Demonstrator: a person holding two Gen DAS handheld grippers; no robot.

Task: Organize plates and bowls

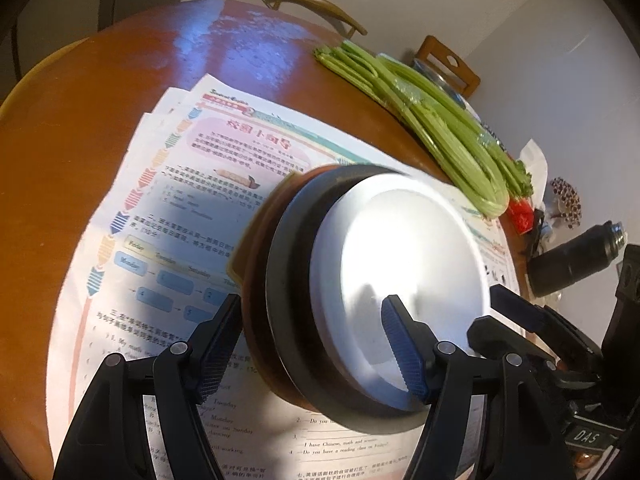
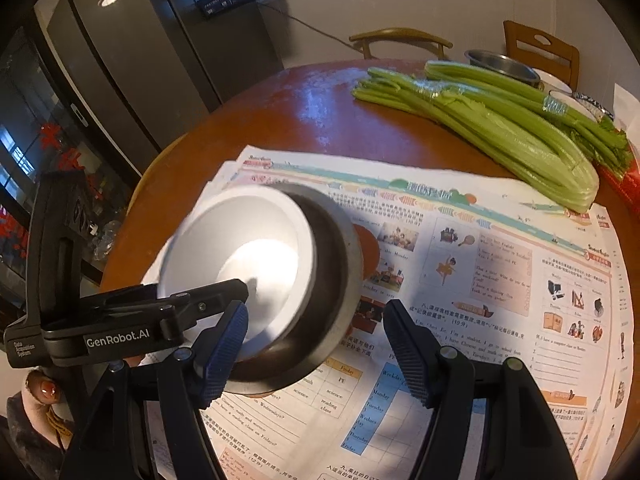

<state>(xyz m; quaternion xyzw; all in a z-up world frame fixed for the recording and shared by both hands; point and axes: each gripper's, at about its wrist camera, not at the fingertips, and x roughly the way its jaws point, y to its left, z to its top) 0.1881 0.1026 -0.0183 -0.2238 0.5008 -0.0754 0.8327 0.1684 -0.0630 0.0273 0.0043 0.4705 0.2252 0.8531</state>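
Observation:
A nested stack sits on newspaper on the round wooden table: a white plate [image 1: 404, 264] in a dark bowl [image 1: 288, 280] on an orange-brown plate [image 1: 256, 264]. My left gripper [image 1: 312, 302] is open astride the stack's left rim. One finger is just outside the orange-brown plate and the other lies over the white plate. In the right wrist view my right gripper [image 2: 316, 308] is open astride the opposite rim. Its left finger is over the white plate [image 2: 240, 248]. Its right finger stands clear of the dark bowl [image 2: 336, 280], with paper showing between them.
Bundled celery [image 2: 500, 128] lies at the back right of the table, with a metal bowl [image 2: 504, 66] behind it. A black flask [image 1: 576, 260] and clutter sit at the right edge. Wooden chairs [image 2: 400, 42] stand beyond the table, and a dark fridge [image 2: 132, 60] is on the left.

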